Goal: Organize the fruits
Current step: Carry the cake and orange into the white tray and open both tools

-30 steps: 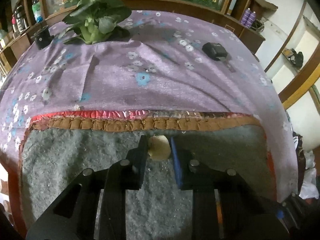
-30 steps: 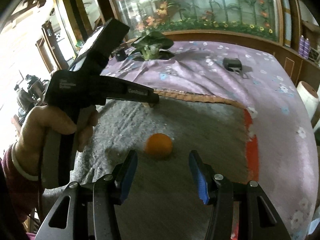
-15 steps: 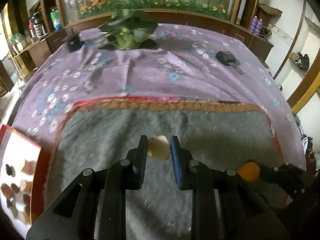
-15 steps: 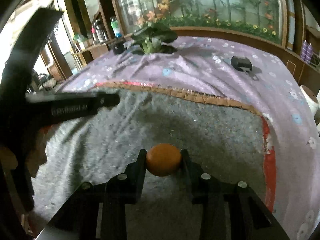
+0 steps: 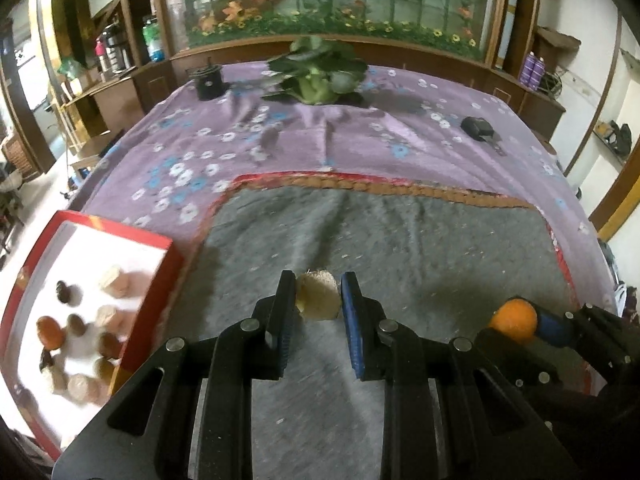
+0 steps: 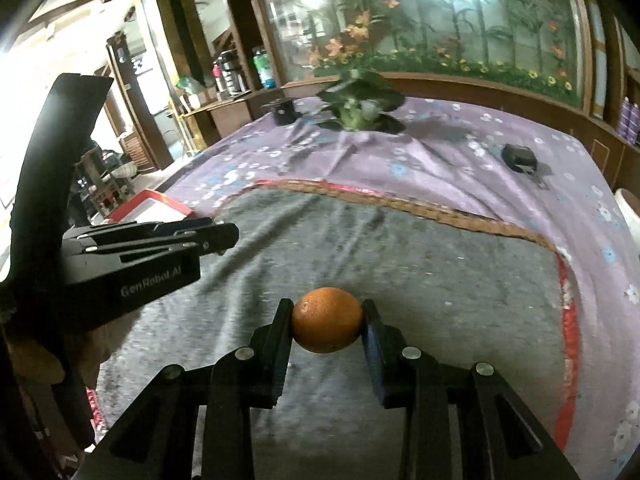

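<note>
Both grippers have swung left since a second ago: the right gripper (image 6: 326,322), then spread around the orange (image 6: 326,319) on the grey blanket (image 6: 440,288), now has its fingers pinching that orange and holds it above the blanket, and a red tray (image 5: 160,272) of fruit has come into the left wrist view. The left gripper (image 5: 317,298) has its fingers pinching a small pale fuzzy fruit (image 5: 318,295), off the tray's right edge and not yet over it.

The tray sits near the bed's edge, already crowded with small fruits (image 5: 80,340). The round orange could roll out of a loose pinch, I judge, and bounce off the blanket. Dropping either fruit from too high could scatter the ones lying there. The two grippers travel close together and could bump on the way to the tray
</note>
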Motion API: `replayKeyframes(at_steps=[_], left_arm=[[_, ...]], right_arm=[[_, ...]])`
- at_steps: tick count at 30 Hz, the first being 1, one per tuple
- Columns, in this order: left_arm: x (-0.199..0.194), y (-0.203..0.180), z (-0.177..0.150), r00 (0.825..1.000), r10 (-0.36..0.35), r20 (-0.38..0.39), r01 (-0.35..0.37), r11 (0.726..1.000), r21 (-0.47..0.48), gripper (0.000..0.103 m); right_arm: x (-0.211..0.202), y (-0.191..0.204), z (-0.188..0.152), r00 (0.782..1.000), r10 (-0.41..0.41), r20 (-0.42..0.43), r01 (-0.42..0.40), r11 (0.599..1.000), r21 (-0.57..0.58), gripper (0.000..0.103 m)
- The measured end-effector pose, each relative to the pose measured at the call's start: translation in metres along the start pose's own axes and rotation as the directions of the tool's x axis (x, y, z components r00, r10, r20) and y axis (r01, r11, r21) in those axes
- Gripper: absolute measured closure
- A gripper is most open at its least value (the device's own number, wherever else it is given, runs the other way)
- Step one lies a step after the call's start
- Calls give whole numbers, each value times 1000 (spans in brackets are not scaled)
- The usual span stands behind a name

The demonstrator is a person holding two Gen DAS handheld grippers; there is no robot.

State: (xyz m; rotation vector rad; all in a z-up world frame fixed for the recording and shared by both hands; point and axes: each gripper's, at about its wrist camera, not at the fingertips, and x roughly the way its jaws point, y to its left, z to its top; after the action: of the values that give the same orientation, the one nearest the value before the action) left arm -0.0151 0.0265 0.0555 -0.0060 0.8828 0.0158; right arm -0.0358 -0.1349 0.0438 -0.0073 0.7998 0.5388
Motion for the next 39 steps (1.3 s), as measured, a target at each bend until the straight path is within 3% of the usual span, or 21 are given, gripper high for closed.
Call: replayKeyframes(at_steps=[19,31,39], left_arm=[[-41,101,-31,993,119,22,-115,984,-135,81],[-70,195,-68,972,236,-8,-229,936,-269,81],[-63,224,-88,966,255,-51,-258,913,-315,81]], right_arm=[[27,110,24,989,148,-29,-151,976,-157,71],[66,193,39,960,259,-108,-279,920,-277,71],[103,237,38,936,293,-195,-344,880,-328,71]])
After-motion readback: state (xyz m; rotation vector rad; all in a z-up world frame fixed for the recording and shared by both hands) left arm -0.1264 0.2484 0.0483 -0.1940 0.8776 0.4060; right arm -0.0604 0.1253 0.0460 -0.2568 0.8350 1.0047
